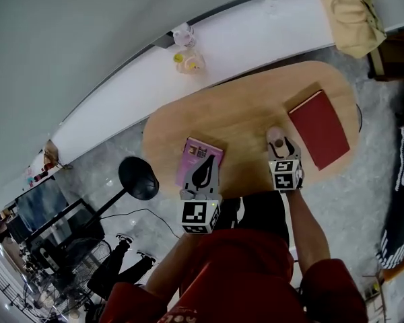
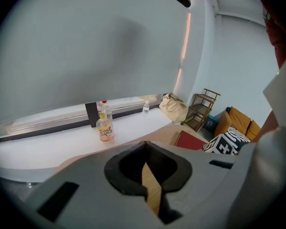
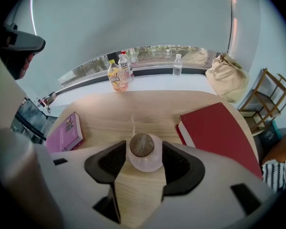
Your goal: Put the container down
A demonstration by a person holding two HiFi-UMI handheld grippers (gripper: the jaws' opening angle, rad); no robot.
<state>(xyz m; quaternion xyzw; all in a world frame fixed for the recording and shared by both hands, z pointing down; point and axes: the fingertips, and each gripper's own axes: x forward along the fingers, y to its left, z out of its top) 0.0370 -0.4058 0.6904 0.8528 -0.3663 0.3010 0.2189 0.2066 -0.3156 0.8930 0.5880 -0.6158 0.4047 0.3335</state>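
The container [image 3: 144,150] is a small translucent jar with a brown lid. It stands upright on the oval wooden table [image 1: 236,113], just left of a red book [image 1: 320,130]. My right gripper [image 3: 145,160] is open around it, with a thin gap between the jar and each pad. In the head view the jar [image 1: 276,136] shows just beyond the tips of that gripper [image 1: 281,147]. My left gripper [image 1: 203,169] hovers over a pink book [image 1: 188,150]. Its jaws are drawn together to a narrow slit, with nothing between them [image 2: 150,185].
A white sill runs behind the table, with a yellow-labelled bottle [image 3: 117,76], a clear bottle [image 3: 177,66] and a beige bag [image 3: 226,78] on it. A black round stool [image 1: 138,178] stands left of the table. A wooden rack [image 2: 200,109] and a chair lie to the right.
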